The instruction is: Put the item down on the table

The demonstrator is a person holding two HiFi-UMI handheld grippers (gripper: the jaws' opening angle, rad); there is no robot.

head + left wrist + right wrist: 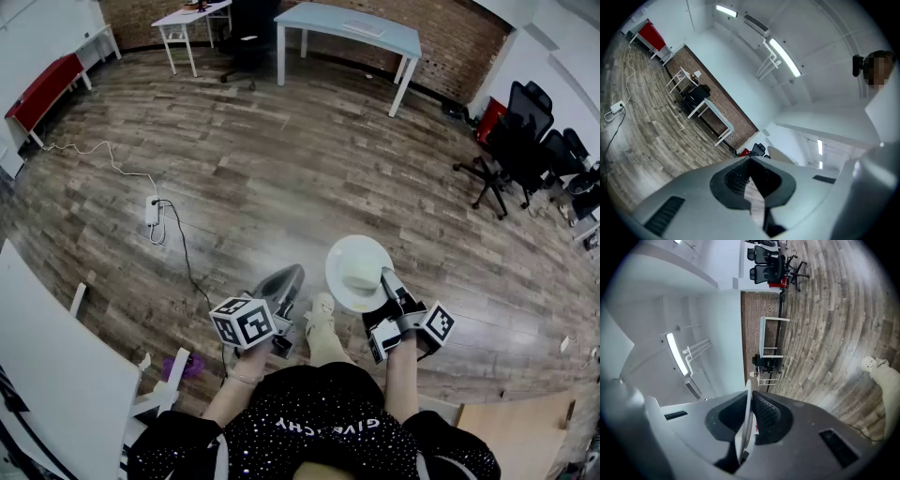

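Overhead, the head view showed the right tool (386,278) clamped on the rim of a round white plate (349,260), held in the air above the grey-brown wood-plank floor (281,159). The left tool (284,281) hung beside it. Judged step: carrying, with set-down not yet begun. A flat white worktop (56,375) lay at lower left, well apart, so the next move probably called for a leftward turn. Black office chairs (520,141) stood by the brick wall.

Left gripper view: jaw tips together, nothing between.

Right gripper view: the plate sat edge-on between closed jaws.
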